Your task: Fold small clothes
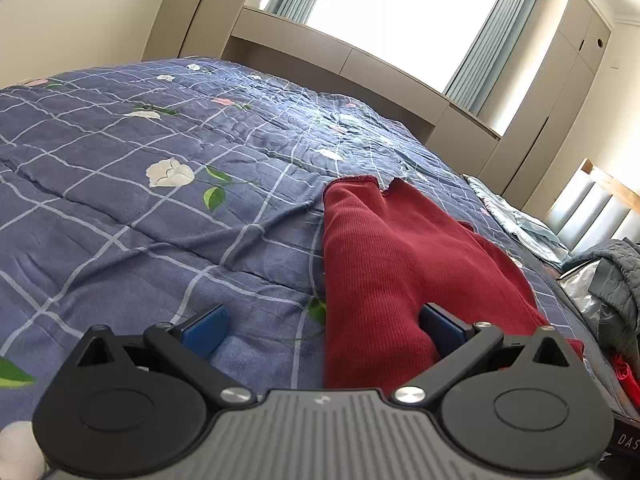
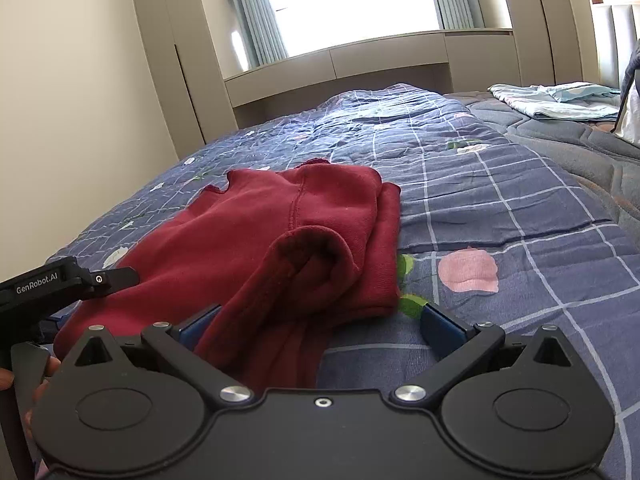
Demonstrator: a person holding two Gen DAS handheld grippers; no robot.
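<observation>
A soft, light red garment (image 2: pixel 288 216), partly folded, is laid on the blue checked quilt (image 1: pixel 120 200). Both the left gripper (image 1: pixel 320 330) and the right gripper (image 2: pixel 320 326) are held spread, empty. A grasp at the limp hem edge is advised.

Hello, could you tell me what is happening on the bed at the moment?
A person holding two handheld grippers is folding a dark red ribbed knit garment on a blue checked floral quilt. Both the left gripper and the right gripper are open, with garment fabric lying between their fingers. The garment lies partly folded, one rolled cuff raised.
</observation>
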